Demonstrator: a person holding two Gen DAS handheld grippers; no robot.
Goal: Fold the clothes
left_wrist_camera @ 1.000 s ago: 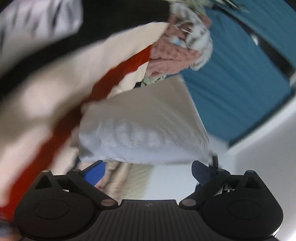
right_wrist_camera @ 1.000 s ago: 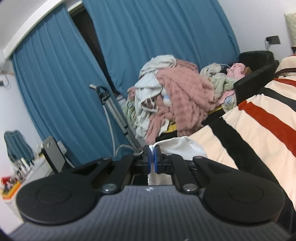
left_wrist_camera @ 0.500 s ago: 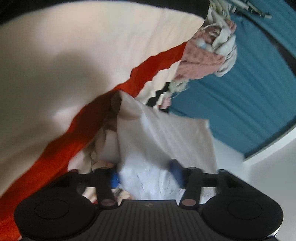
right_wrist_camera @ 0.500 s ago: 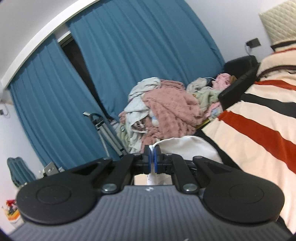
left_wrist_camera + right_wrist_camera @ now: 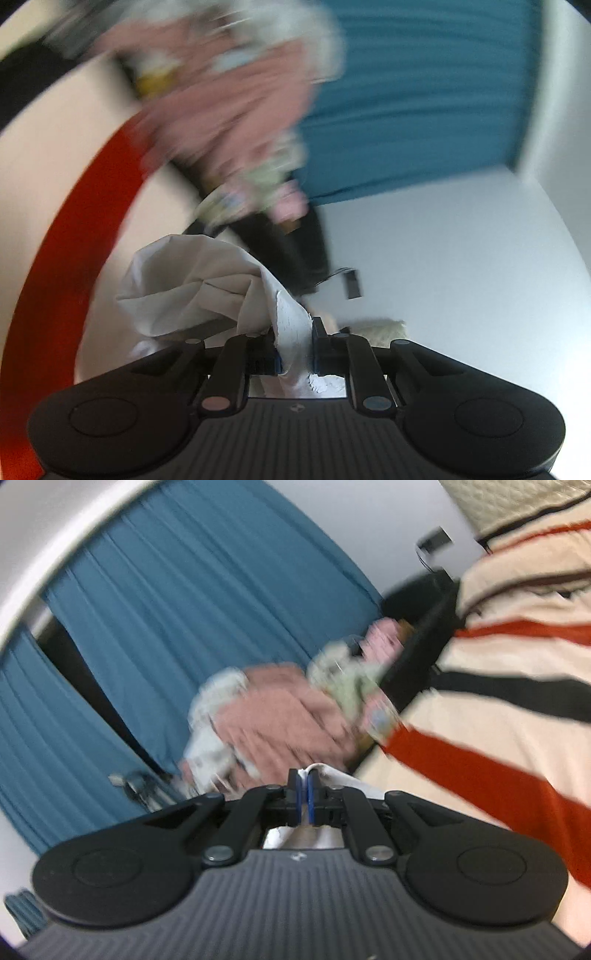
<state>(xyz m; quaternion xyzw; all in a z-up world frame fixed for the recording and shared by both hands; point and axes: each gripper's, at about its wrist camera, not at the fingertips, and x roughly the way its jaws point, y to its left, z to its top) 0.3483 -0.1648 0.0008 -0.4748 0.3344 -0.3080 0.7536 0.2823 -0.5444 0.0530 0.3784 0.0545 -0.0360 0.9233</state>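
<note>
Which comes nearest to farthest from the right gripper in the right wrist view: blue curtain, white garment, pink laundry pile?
1. White garment, pinched between the fingers of the right gripper.
2. Pink laundry pile, just beyond, centre.
3. Blue curtain, behind the pile, left.

Open room is seen above the striped blanket point(image 5: 498, 738), whose broad surface lies bare. Passage toward the blue curtain point(image 5: 184, 627) is blocked by a heap of laundry point(image 5: 280, 716) piled on a dark sofa point(image 5: 417, 642). Beside the heap, a metal stand point(image 5: 136, 784) is blurred.
</note>
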